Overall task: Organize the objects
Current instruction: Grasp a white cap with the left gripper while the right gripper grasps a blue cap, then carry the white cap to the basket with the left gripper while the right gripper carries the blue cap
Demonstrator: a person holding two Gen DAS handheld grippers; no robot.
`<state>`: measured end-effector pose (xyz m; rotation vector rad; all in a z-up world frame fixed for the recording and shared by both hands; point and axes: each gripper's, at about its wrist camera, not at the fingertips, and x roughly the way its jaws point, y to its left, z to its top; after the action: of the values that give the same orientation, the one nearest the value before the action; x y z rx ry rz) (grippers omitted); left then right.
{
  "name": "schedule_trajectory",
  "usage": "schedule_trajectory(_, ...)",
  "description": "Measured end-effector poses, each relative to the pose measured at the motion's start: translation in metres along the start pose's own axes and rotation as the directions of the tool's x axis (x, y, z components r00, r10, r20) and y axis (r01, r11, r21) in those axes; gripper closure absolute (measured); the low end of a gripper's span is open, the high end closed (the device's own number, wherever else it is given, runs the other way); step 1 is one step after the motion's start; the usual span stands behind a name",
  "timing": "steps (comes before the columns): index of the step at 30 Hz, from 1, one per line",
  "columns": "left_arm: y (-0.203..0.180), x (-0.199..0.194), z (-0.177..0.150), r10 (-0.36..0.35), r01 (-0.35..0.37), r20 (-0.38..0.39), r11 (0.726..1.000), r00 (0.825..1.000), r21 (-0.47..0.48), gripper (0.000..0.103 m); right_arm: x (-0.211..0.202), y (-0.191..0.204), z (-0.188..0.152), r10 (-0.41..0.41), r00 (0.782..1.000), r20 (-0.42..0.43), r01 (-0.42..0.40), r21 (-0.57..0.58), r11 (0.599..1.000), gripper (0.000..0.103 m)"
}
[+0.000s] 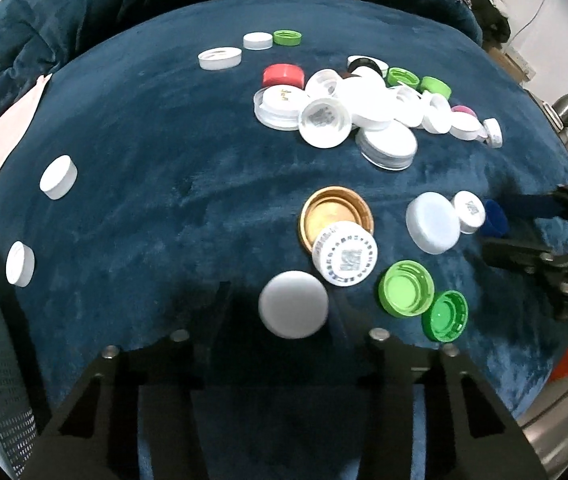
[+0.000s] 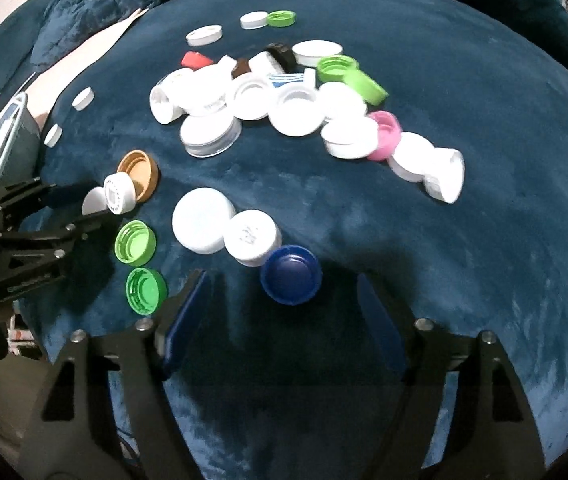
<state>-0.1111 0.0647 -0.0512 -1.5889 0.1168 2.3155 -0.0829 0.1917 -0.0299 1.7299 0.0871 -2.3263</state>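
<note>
Many bottle caps lie on a dark blue plush cloth (image 1: pixel 163 152). My left gripper (image 1: pixel 284 312) holds a plain white cap (image 1: pixel 294 305) between its fingers, just in front of a gold cap (image 1: pixel 336 216) and a white printed cap (image 1: pixel 344 253); it shows in the right wrist view (image 2: pixel 91 212) too. My right gripper (image 2: pixel 284 304) is open, with a dark blue cap (image 2: pixel 291 274) lying between its fingertips, untouched. It shows in the left wrist view (image 1: pixel 500 226) too.
A big pile of mostly white caps (image 1: pixel 364 112) lies further back, with red (image 1: pixel 283 75), green (image 1: pixel 404 77) and pink (image 2: pixel 386 134) ones. Two green caps (image 1: pixel 406 288) and two white caps (image 2: pixel 203 220) lie near. Single white caps (image 1: pixel 58 177) lie left.
</note>
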Motion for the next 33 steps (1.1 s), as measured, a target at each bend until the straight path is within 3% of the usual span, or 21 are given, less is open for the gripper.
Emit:
schedule_trajectory(2, 0.001, -0.001, 0.000, -0.003, 0.003, -0.004, 1.000, 1.000, 0.004, 0.064, 0.006, 0.004, 0.001, -0.018, 0.999, -0.031, 0.017, -0.029, 0.999, 0.072)
schedule_trajectory(6, 0.008, -0.003, 0.002, -0.018, 0.018, -0.008, 1.000, 1.000, -0.007, 0.070, -0.005, 0.004, 0.000, -0.003, 1.000, -0.001, 0.003, -0.027, 1.000, 0.072)
schedule_trajectory(14, 0.019, -0.035, -0.007, -0.029, 0.030, 0.035, 0.999, 0.999, -0.034, 0.070, -0.032, 0.018, 0.003, 0.050, 0.997, 0.055, -0.048, -0.037, 0.998, 0.072)
schedule_trajectory(19, 0.035, -0.074, -0.013, -0.026, 0.033, 0.091, 0.996, 0.995, -0.077, 0.070, -0.043, 0.048, 0.017, 0.102, 0.991, 0.089, -0.095, -0.083, 0.992, 0.072)
schedule_trajectory(23, 0.062, -0.117, -0.014, 0.024, -0.003, 0.148, 0.990, 0.989, -0.139, 0.070, -0.056, 0.086, 0.033, 0.157, 0.980, 0.122, -0.139, -0.144, 0.980, 0.072)
schedule_trajectory(28, 0.122, -0.174, -0.035, 0.103, -0.025, 0.230, 0.948, 0.968, -0.318, 0.070, -0.070, 0.154, 0.049, 0.250, 0.958, 0.142, -0.208, -0.256, 0.944, 0.072)
schedule_trajectory(33, 0.201, -0.213, -0.057, 0.181, -0.031, 0.249, 0.861, 0.952, -0.507, 0.070, -0.079, 0.222, 0.063, 0.343, 0.932, 0.120, -0.286, -0.342, 0.895, 0.072)
